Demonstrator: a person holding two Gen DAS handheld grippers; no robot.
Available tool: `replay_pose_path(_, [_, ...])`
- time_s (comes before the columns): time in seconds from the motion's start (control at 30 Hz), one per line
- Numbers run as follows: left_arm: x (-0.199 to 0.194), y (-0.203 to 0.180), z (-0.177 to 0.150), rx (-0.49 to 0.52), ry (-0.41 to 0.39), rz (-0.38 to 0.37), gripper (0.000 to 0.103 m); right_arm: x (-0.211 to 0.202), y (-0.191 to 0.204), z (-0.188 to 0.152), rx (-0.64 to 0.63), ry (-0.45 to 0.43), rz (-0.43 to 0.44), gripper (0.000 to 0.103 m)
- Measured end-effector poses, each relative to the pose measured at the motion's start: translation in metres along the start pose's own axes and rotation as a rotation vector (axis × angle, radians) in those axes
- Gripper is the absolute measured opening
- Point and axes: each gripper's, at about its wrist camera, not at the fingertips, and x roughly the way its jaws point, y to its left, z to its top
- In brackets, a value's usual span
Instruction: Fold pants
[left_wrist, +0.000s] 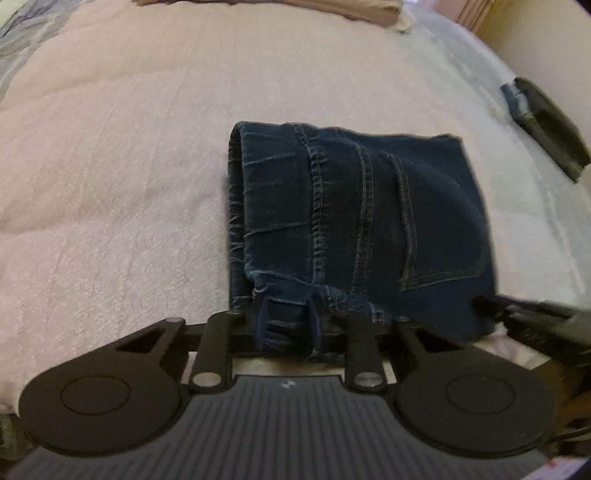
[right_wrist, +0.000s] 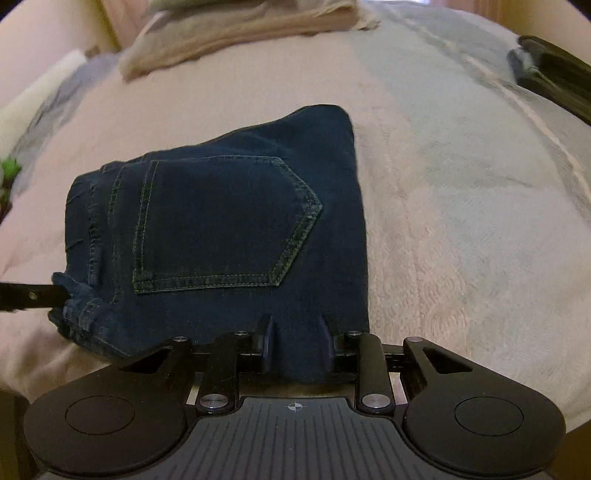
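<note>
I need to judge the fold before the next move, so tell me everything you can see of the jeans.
The jeans are dark blue denim with lighter stitching, folded into a compact, roughly square bundle lying flat on the pale fleecy blanket. A back pocket faces up, and stacked layers show along the left edge in the left wrist view. The left gripper closes on the near waistband corner with its belt loops; the right gripper closes on the near edge at the other corner. Nothing else touches them.

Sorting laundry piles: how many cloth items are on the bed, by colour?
Dark blue jeans, folded: 1
Beige folded cloth: 1
Dark olive folded item: 1
Total: 3
</note>
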Motion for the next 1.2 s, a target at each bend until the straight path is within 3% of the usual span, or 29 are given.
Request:
replay_pose_path(0.07, [-0.011, -0.005, 0.007, 0.007, 0.005, 0.013, 0.019, -0.012, 0.002, 0.013, -0.027, -0.002, 0.021, 0.025])
replay_pose_path(0.2, [-0.03, -0.025, 0.033, 0.032, -0.066, -0.006, 0.019, -0.036, 0.0, 0.05, -0.023, -0.109, 0.095, 0.025])
replay_pose_path(0.37, [-0.006, -0.057, 0.073, 0.09, -0.128, -0.006, 0.02, -0.011, 0.015, 0.085, -0.123, -0.149, 0.138, 0.025])
replay_pose_path(0.47, [0.03, -0.063, 0.073, 0.136, -0.083, 0.079, 0.022, 0.027, 0.02, 0.081, -0.176, -0.108, 0.109, 0.025])
replay_pose_path(0.53, [0.051, -0.059, 0.066, 0.142, -0.078, 0.087, 0.022, 0.059, 0.02, 0.071, -0.203, -0.053, 0.092, 0.025])
replay_pose_path(0.7, [0.067, -0.067, 0.058, 0.218, -0.107, 0.136, 0.022, 0.066, 0.024, 0.066, -0.306, -0.046, 0.08, 0.025])
replay_pose_path(0.8, [0.046, -0.068, 0.073, 0.184, -0.095, 0.116, 0.018, 0.049, 0.013, 0.081, -0.255, -0.04, 0.116, 0.025])
replay_pose_path(0.87, [0.026, -0.064, 0.079, 0.171, -0.164, 0.082, 0.019, 0.035, 0.0, 0.091, -0.199, -0.121, 0.134, 0.025])
replay_pose_path(0.93, [0.018, -0.06, 0.087, 0.176, -0.195, 0.076, 0.019, 0.033, -0.011, 0.104, -0.176, -0.159, 0.098, 0.025])
replay_pose_path(1.07, [0.059, -0.041, 0.097, 0.166, -0.123, 0.152, 0.018, 0.061, -0.031, 0.124, -0.121, -0.165, 0.031, 0.025])
replay_pose_path(1.2, [0.078, -0.035, 0.095, 0.173, -0.13, 0.162, 0.018, 0.093, -0.045, 0.126, -0.115, -0.084, 0.039, 0.025])
